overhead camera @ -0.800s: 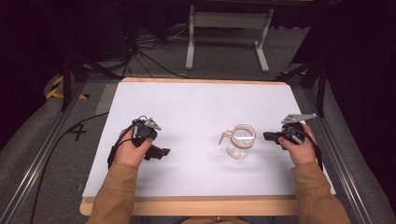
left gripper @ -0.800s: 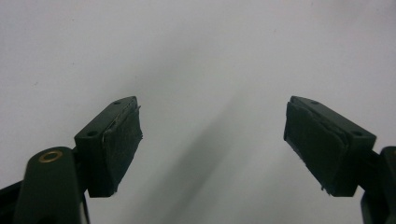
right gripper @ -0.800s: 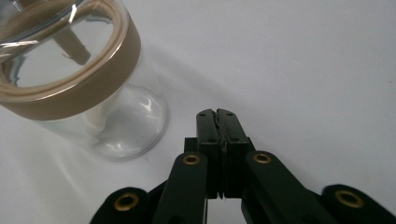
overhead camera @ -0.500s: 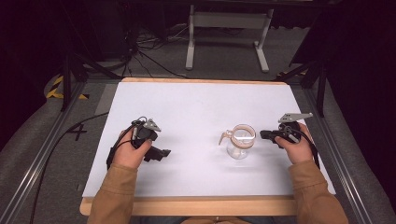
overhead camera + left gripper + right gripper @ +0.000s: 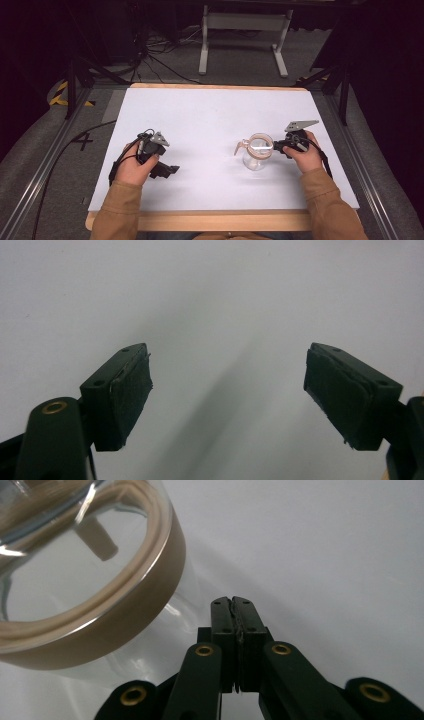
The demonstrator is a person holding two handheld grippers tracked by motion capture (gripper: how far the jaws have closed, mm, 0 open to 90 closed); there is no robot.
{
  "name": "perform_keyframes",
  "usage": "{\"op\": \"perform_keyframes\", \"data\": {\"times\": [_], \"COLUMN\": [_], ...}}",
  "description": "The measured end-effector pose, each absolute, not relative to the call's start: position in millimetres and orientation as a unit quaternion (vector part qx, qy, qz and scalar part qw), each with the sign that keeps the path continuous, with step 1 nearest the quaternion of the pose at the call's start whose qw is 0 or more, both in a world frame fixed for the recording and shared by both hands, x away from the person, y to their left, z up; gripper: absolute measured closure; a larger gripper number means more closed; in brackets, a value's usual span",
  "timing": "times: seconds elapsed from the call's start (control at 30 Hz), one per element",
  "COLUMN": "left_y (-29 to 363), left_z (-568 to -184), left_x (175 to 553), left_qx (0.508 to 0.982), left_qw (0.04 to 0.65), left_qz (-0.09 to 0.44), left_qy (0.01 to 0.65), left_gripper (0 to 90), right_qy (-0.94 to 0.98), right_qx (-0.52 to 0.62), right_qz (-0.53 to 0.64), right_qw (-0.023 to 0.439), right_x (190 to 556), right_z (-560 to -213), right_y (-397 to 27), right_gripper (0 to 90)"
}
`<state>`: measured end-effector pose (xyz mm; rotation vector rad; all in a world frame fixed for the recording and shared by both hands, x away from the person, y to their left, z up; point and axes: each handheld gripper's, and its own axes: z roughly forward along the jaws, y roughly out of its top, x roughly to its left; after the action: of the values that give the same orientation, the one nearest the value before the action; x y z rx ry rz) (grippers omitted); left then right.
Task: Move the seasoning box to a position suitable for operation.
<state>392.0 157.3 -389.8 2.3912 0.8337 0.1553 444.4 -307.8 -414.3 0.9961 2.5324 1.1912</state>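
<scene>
A clear glass jug (image 5: 257, 152) with a tan band round its rim and a small spout on its left stands right of the table's middle. In the right gripper view the jug (image 5: 85, 570) looms at upper left. My right gripper (image 5: 276, 146) is shut with nothing between its jaws, and its tips (image 5: 232, 601) lie just beside the jug's glass wall below the band; I cannot tell whether they touch it. My left gripper (image 5: 169, 170) rests low over the white sheet at the front left. Its jaws (image 5: 227, 372) stand wide open with nothing between them.
A white sheet (image 5: 200, 115) covers the wooden table, whose bare front edge (image 5: 200, 220) runs along the bottom. Black cables (image 5: 65, 150) trail off the left side. A metal stand (image 5: 240, 30) and dark floor lie beyond the far edge.
My right gripper has slid left, closing the gap to the jug. My left hand and the jug have stayed where they were.
</scene>
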Motion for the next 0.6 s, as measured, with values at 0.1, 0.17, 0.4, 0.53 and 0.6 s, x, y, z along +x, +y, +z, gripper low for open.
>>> {"op": "perform_keyframes", "data": {"times": [0.1,0.17,0.4,0.53,0.6], "left_y": [156.8,156.2,150.5,148.0,145.8], "left_z": [-389.7,-389.8,-392.3,-391.5,-391.4], "left_x": [392.9,393.9,397.3,400.7,401.8], "left_qx": [0.901,0.901,0.902,0.905,0.904], "left_qw": [0.296,0.297,0.298,0.296,0.298], "left_qz": [0.057,0.056,0.051,0.053,0.051], "left_qy": [0.313,0.312,0.31,0.303,0.301], "left_gripper": [19.5,19.4,19.5,19.5,19.5], "right_qy": [0.854,0.854,0.858,0.865,0.869], "right_qx": [0.329,0.329,0.325,0.312,0.304], "right_qz": [0.393,0.394,0.389,0.386,0.384], "right_qw": [0.09,0.088,0.083,0.073,0.067], "right_x": [443.2,442.4,438.2,433.5,430.4], "right_z": [-414.4,-414.7,-414.8,-414.1,-413.9], "right_y": [-305.1,-305.8,-304.4,-298.5,-294.7], "right_gripper": [90.0,90.0,90.0,90.0,90.0]}}
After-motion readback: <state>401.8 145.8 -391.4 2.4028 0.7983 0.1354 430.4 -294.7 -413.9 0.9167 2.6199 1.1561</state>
